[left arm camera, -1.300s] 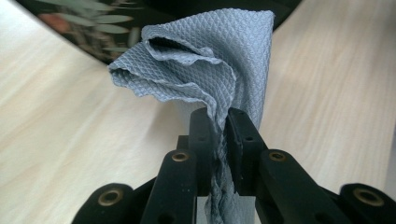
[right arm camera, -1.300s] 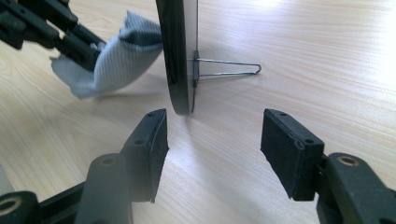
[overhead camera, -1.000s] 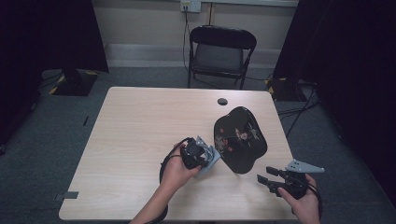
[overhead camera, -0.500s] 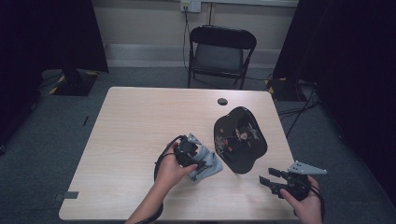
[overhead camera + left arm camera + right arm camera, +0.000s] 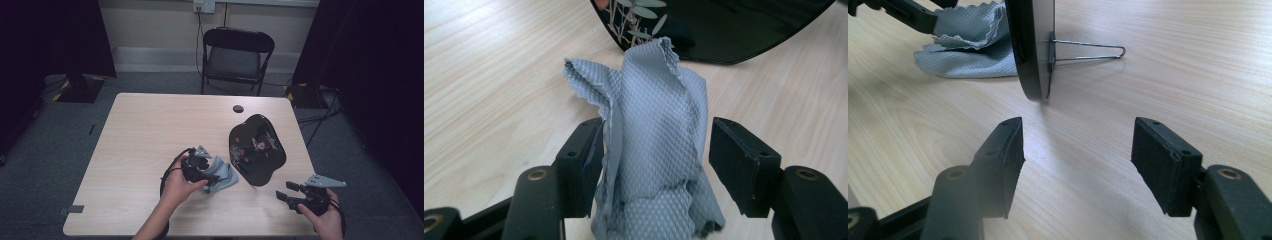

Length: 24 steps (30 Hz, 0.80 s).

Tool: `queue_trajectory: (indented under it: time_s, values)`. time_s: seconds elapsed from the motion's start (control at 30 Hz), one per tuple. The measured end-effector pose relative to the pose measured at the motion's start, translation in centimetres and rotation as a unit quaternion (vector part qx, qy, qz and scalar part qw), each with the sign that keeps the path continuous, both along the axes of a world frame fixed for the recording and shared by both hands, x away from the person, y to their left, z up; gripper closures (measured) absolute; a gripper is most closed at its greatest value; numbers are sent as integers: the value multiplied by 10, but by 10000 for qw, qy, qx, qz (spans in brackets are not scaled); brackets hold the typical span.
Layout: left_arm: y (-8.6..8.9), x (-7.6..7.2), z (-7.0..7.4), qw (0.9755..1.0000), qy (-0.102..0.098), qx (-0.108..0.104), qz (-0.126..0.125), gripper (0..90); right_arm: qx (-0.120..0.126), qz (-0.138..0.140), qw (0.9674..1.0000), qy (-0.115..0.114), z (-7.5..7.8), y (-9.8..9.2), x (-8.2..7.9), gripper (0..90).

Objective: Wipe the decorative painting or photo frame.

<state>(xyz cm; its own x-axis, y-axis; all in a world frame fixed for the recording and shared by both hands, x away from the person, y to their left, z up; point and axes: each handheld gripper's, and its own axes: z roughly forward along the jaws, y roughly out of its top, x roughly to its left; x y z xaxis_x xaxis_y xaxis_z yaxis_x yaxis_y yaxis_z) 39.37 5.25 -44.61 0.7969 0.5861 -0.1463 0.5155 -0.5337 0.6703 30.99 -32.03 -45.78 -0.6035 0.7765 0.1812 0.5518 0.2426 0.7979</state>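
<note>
— Cloth (image 5: pixel 651 145), grey and crumpled, lies on the table (image 5: pixel 150 135) just beside the black lacquered plate (image 5: pixel 257 150) propped upright on its wire stand (image 5: pixel 1088 50).

— Let go of?

— Looks so. The left gripper (image 5: pixel 654 165) was clenched a second ago; its jaws have just been opening, cloth between them, one pad perhaps brushing it. Wiping may be finished.

— And the other?

— The right gripper (image 5: pixel 1078 165) stands released, nothing in it, near the plate's edge.

— Room?

— Pale wood tabletop, grey carpet, a black folding chair (image 5: pixel 235 57) behind, dark curtains.
</note>
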Motion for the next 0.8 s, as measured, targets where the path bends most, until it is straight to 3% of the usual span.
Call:
queue_trajectory:
  time_s: [0.13, 0.23, 0.27, 0.33, 0.43, 0.53, 0.6, 0.67, 0.7, 0.8]
  values:
    - [-12, 0, -19, 9993, 83, 370, -43, 410, 10, -16, 10000, -13, 1, -1, 0, 378]
    - [-10, -4, -28, 9988, -51, 461, -135, 549, 15, -30, 10000, -17, 0, -3, 0, 379]
    - [-8, -5, -28, 9984, -177, 507, -193, 593, 15, -19, 10000, -10, 0, -4, 0, 378]
    - [-1, -5, -24, 9987, -10, 502, -119, 736, 3, -19, 10000, 8, -1, -4, 0, 379]
    - [16, -5, -21, 9977, -148, 666, 26, 752, 2, -13, 10000, 33, -2, -5, 1, 379]
    - [36, -6, -19, 9975, -174, 660, 177, 748, -18, 9, 10000, 43, -3, -4, 0, 379]
    - [46, -6, -18, 9982, -158, 528, 235, 696, -56, 27, 10000, 57, -4, -2, 0, 379]
    - [52, -6, -14, 9980, -170, 502, 355, 531, -80, 60, 9999, 55, -5, -1, 0, 379]
    - [55, -7, -13, 9984, -164, 383, 386, 454, -101, 78, 9999, 64, -6, 0, 0, 378]
    - [68, -11, -9, 9990, -165, 233, 358, 327, -168, 119, 9997, 116, -8, 2, 0, 351]
